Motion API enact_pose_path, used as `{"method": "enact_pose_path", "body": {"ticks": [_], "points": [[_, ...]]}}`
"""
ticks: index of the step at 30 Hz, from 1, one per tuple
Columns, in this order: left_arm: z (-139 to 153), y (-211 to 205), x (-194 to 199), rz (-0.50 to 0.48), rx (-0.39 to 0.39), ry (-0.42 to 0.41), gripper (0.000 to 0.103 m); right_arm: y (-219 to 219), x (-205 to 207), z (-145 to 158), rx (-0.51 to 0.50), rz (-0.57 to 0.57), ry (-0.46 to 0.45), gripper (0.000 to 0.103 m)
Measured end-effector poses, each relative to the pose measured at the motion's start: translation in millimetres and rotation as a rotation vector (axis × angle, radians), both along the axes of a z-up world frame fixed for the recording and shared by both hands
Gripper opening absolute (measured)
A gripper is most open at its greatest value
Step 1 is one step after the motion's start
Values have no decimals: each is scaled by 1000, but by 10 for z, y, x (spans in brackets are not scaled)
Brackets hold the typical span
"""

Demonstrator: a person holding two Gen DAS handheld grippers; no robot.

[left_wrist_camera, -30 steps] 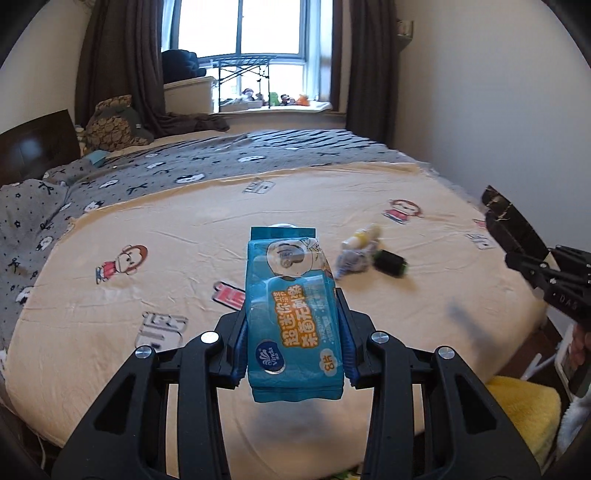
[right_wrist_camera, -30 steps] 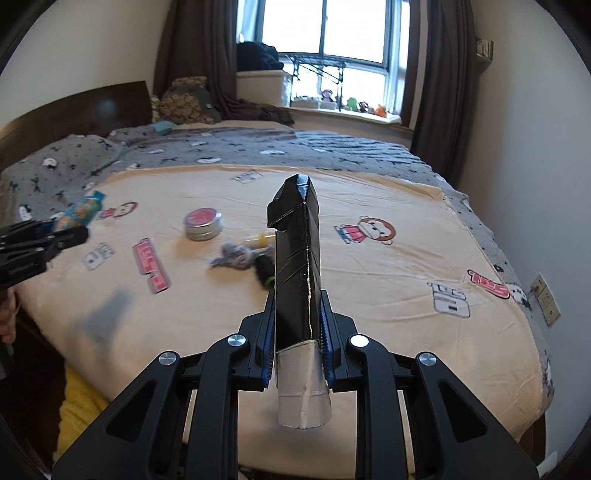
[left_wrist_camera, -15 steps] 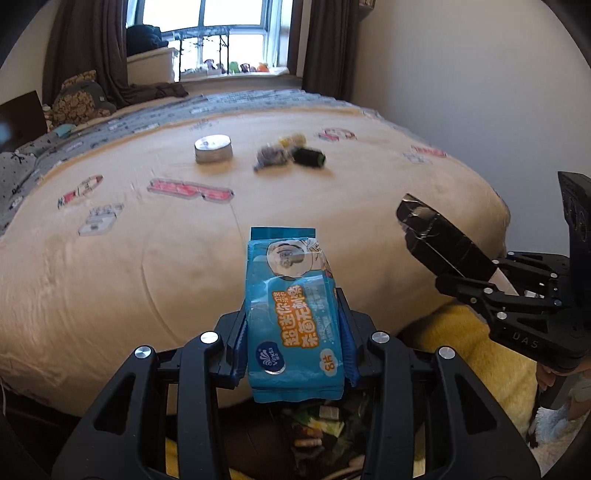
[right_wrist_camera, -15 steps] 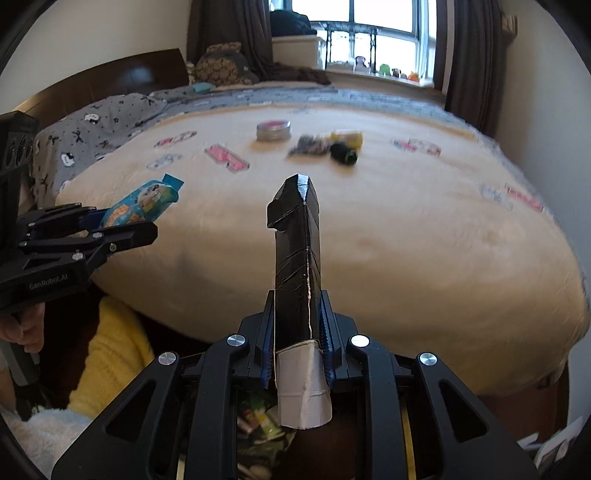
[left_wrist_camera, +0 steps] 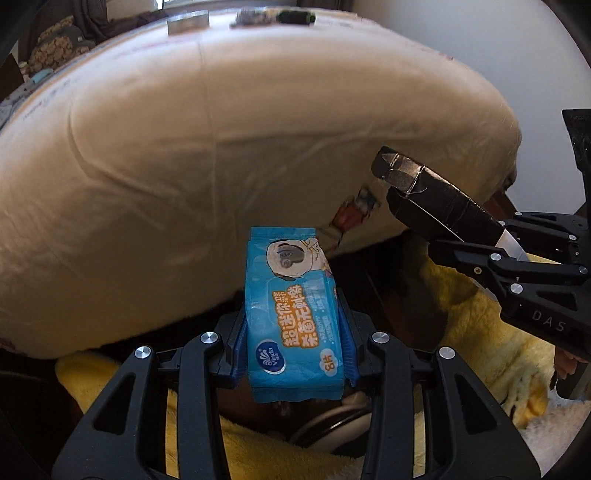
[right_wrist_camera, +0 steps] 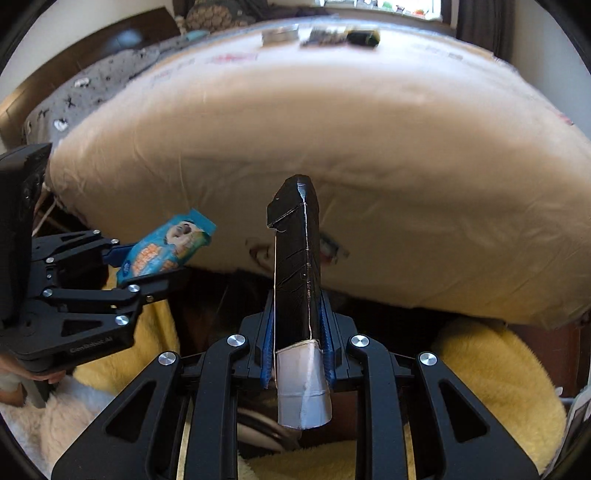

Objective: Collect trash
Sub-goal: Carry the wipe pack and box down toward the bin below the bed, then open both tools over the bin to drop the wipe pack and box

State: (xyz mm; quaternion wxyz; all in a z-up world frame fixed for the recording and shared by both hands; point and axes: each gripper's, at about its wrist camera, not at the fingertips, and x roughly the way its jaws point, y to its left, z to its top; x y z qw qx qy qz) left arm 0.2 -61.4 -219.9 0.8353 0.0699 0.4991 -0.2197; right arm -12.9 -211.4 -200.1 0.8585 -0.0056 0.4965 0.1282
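My left gripper is shut on a blue wet-wipe packet; the packet also shows in the right wrist view. My right gripper is shut on a black-taped cardboard tube; the tube also shows in the left wrist view. Both grippers hang low in front of the bed's foot edge, side by side. Below them a round white-rimmed bin opening is partly visible, mostly hidden by the fingers. Several small items lie on the far top of the bed.
The cream bedspread bulges just ahead and drops to a dark bed frame. Yellow fluffy fabric lies on the floor on both sides of the bin. A white wall stands at the right.
Both grippers have dropped from above the bed to below its foot edge, holding their items. The bed top has slid up and away in both views; the floor and bin rim now show.
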Motion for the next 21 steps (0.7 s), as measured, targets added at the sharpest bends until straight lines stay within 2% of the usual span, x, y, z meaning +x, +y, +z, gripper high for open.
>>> {"method": "enact_pose_path", "body": {"ticks": [9,15,16,19,21], "points": [[-444,3,0,-18,27,157,38,53,58,-486,-6,1,176,22],[-599,-18,28,-25,33,219,39,65,91,-616,2,2,237,29],[-605,-11,38,-21,36,223,41,67,88,-620,4,1,239,32],[-609,-13,40,-6,39,218,55,37,87,-609,5,-15,235,39],[-586,13,48,4,37,211,58,0,83,-594,5,-28,227,45]]}}
